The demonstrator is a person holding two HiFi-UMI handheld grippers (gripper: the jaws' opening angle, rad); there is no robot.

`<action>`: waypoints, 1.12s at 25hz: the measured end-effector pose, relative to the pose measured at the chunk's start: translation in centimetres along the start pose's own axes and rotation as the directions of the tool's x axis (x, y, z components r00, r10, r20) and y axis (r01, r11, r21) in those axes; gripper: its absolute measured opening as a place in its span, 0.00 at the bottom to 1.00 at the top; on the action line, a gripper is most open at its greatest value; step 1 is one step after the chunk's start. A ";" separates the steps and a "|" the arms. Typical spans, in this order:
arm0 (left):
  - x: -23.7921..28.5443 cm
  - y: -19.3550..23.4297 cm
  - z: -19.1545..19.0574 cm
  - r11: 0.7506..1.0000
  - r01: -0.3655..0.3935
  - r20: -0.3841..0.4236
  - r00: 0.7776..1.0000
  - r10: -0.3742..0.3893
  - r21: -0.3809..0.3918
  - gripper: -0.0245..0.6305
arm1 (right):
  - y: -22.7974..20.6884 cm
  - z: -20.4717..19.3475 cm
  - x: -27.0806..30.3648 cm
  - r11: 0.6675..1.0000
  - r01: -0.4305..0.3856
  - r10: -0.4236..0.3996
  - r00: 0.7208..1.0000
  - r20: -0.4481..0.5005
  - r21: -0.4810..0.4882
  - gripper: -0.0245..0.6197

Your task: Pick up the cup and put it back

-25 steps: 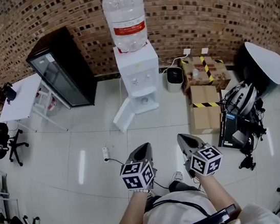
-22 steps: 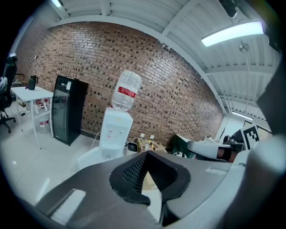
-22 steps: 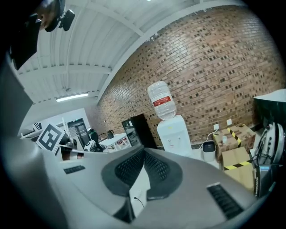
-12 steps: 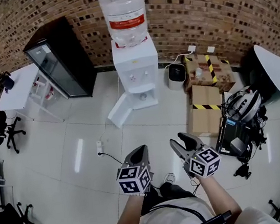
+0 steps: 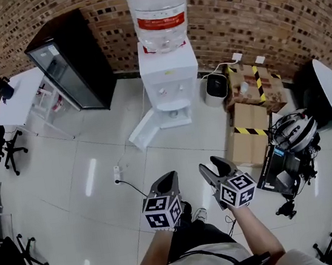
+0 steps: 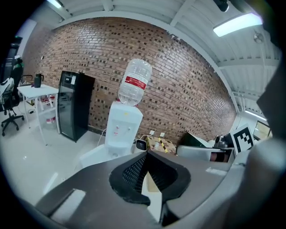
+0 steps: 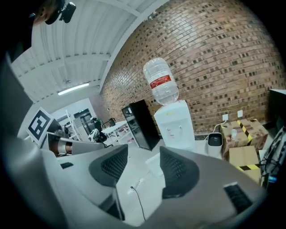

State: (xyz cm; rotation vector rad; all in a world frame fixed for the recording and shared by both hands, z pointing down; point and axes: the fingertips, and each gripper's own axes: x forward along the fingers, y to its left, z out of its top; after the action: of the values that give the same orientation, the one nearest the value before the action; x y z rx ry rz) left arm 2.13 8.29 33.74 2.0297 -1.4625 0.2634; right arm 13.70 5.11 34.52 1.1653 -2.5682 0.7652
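My right tongs point(image 5: 211, 166) have just been spreading, empty, likely readying a grasp towards the far white water dispenser point(image 5: 169, 79); left tongs point(image 5: 170, 177) pressed together.

The grey plastic left gripper point(image 5: 168, 180), with a black-and-white marker cube, has its jaws pressed together, nothing in them. The matching right gripper point(image 5: 213, 168) has just been opening its jaws; they stand apart, empty. Both bare forearms point(image 5: 149, 263) reach forward side by side.

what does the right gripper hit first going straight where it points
Probably the floor, short of the water dispenser; depth unclear. The right gripper has just been opening its fingers, nothing between.
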 end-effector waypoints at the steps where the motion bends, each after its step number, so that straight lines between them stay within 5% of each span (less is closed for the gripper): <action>1: 0.7 0.6 0.1 1.000 0.000 -0.006 1.000 0.000 -0.002 0.04 | -0.3 0.0 1.0 1.000 0.006 -0.006 1.000 -0.009 0.002 0.41; 16: 14.4 11.9 -1.1 0.999 0.025 -0.082 0.996 -0.027 -0.020 0.04 | -9.3 -2.8 20.2 0.994 0.100 -0.103 0.991 -0.088 -0.041 0.46; 28: 35.0 22.6 -9.4 0.998 0.066 -0.047 0.997 -0.065 0.013 0.04 | -25.1 -16.2 39.7 0.979 0.150 -0.172 0.972 -0.161 -0.141 0.54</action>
State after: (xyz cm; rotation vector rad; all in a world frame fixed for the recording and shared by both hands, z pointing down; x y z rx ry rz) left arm -3.79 -18.32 66.67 2.0656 -1.3673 0.2927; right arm 6.01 -25.17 73.15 1.1941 -2.3126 0.6245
